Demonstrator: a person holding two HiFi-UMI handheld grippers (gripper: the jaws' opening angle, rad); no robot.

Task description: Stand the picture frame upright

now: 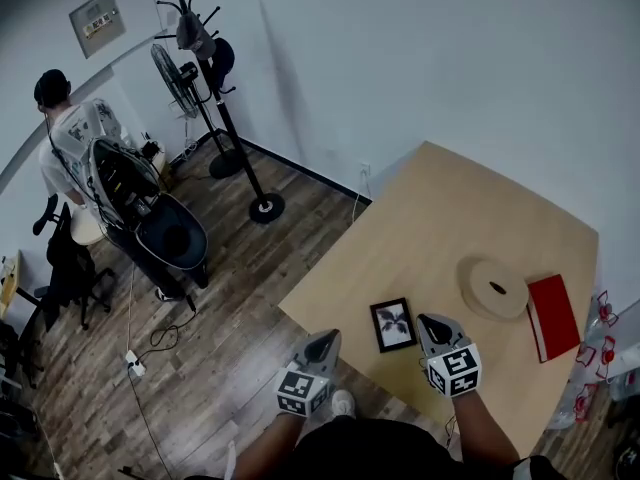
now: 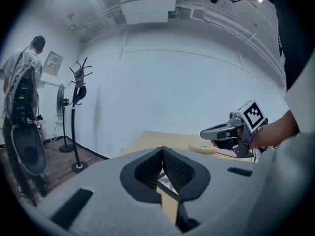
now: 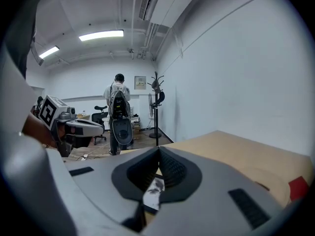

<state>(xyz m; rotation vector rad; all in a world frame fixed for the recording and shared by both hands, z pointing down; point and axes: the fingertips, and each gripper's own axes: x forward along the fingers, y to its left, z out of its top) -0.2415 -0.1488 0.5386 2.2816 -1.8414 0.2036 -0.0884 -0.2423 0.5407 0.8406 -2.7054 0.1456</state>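
**Left gripper** [image 1: 325, 341]: jaws pressed together at the tips, nothing between them. It hangs at the near-left edge of the table [image 1: 430, 203], just left of the frame, not touching it.

**Right gripper** [image 1: 433, 324]: jaws pressed together, empty. It is over the table, just right of the frame and apart from it.

**Frame** [image 1: 393, 325]: black-edged, holding a dark print on white. It lies flat and face up near the table's near edge, between the two grippers. Each gripper view shows it low down, through the gap under the closed jaws.

**Disc** [image 1: 492, 288]: round, pale wood, dark hole at centre. It sits to the right of the frame and farther back, well apart from it.

**Book** [image 1: 553, 316]: red, flat, just right of the disc.

**Beyond the table:** coat stand [image 1: 228, 118] and fan [image 1: 176, 80] by the far wall. A person [image 1: 70, 133] stands far left, back turned.

**Step in hand:** approach, as I judge it. The frame is not yet gripped or lifted, so the task is barely begun.

**Next move calls for:** spreading one pair of jaws and taking an edge of the frame. The frame then has to be tipped up onto its lower edge, with the other gripper steadying it. No view shows whether there is a back prop, and a frame without one is likely to fall flat again.
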